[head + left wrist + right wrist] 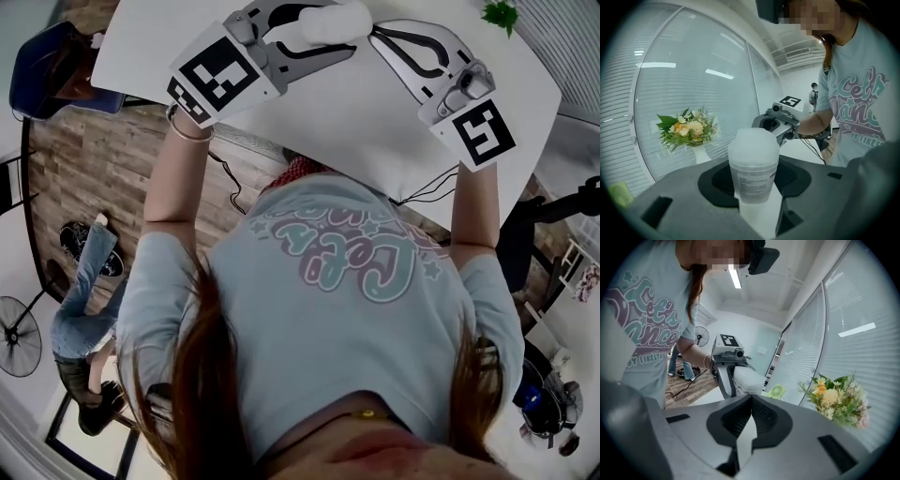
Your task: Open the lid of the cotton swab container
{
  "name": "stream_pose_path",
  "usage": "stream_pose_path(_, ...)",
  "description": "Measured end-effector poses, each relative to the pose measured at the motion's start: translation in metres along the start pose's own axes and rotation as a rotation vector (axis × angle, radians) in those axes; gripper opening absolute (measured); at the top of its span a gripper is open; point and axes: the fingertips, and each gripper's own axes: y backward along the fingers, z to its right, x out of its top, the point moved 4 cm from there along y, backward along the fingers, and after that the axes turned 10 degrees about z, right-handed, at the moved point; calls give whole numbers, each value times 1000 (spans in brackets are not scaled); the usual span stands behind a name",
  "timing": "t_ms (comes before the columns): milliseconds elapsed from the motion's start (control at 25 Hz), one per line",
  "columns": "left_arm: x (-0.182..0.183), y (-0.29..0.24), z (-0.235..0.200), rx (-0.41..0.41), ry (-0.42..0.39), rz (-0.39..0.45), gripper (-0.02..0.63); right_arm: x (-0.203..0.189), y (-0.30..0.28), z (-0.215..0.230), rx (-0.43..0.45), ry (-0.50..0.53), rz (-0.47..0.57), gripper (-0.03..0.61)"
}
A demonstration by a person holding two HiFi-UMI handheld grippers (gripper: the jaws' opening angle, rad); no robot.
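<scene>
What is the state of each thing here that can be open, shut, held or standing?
cotton swab container: upright, held between the jaws of the left gripper.
lid: on, closed.
left gripper: shut on the cotton swab container.
right gripper: shut, empty.
flowers: standing upright in a vase.

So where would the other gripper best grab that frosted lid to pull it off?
Probably the domed lid, at its lower rim just above the clear container body. The left gripper clamps that body, leaving the lid end sticking out free. The right gripper, shut and empty, would open and come from the lid end, jaws on opposite sides of the round rim.
</scene>
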Motion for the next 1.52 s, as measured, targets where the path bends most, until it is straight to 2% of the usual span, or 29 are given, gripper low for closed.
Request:
stream_pose_path(240,6,-1,16,-54,22,6,199,19,20,-1,0,17,4,12)
stream_pose_path(520,17,-8,31,-113,33,16,199,39,41,-10,148,54,-13,173)
stream_pose_path(680,15,-7,35,-142,20,7,199,42,29,-20,240,63,-21,218)
stream_pose_path(800,12,-3,39,-161,14,5,199,45,13,-30,277,76,-20,245)
stream_pose_path(1000,15,-21,50,-201,11,-7,199,43,18,-30,303,68,-9,245)
stream_pose_path(1360,9,-27,59,-229,7,0,199,32,11,-42,404,17,-10,233)
stream_pose_path(1520,9,-22,63,-223,9,7,199,34,8,-48,423,-5,0,222)
